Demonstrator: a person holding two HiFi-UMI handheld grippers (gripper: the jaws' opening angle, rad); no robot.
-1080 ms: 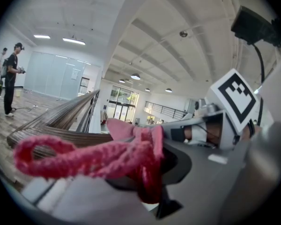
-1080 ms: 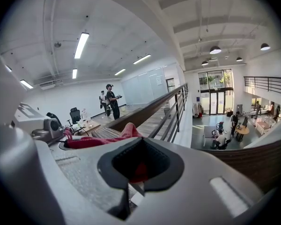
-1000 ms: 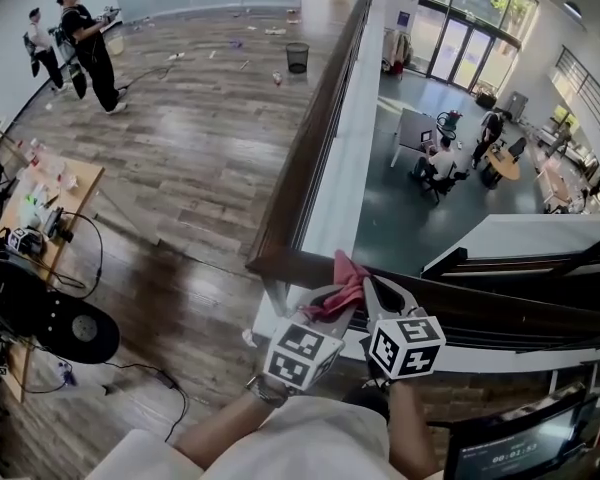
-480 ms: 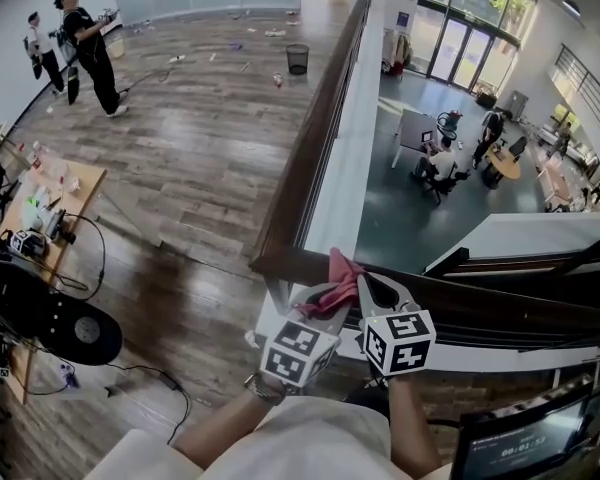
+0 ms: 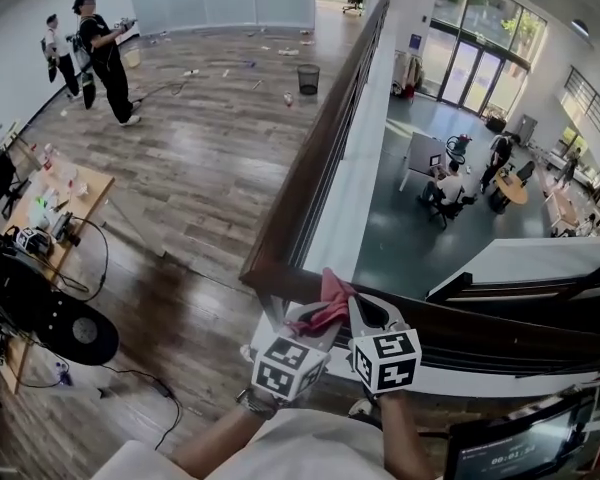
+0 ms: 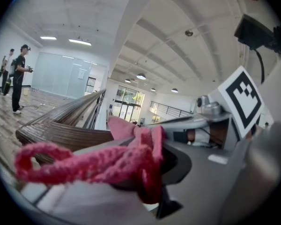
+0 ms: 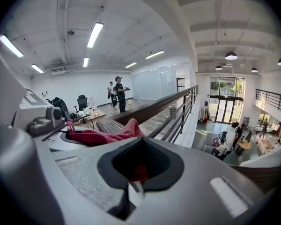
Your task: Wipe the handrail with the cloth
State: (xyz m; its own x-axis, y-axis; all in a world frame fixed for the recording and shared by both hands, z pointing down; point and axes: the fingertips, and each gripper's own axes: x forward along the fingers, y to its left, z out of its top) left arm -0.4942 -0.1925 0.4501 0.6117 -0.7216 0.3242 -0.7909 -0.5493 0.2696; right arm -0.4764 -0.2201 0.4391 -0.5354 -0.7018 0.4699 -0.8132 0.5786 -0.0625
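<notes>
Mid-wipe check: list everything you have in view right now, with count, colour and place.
cloth: one, pink, at the handrail corner, between both tongs.
handrail: one, dark brown wood, runs away from the corner along the balcony edge.
bin: one, black, far down the wood floor by the railing.
desk: one, light wood, cluttered, at left.
standing people: two, dark clothes, far left.
seated people: several, at tables on the lower floor.
left tongs: one, grey, shut on the cloth.
right tongs: one, grey, shut, a bit of cloth between the jaws.
</notes>
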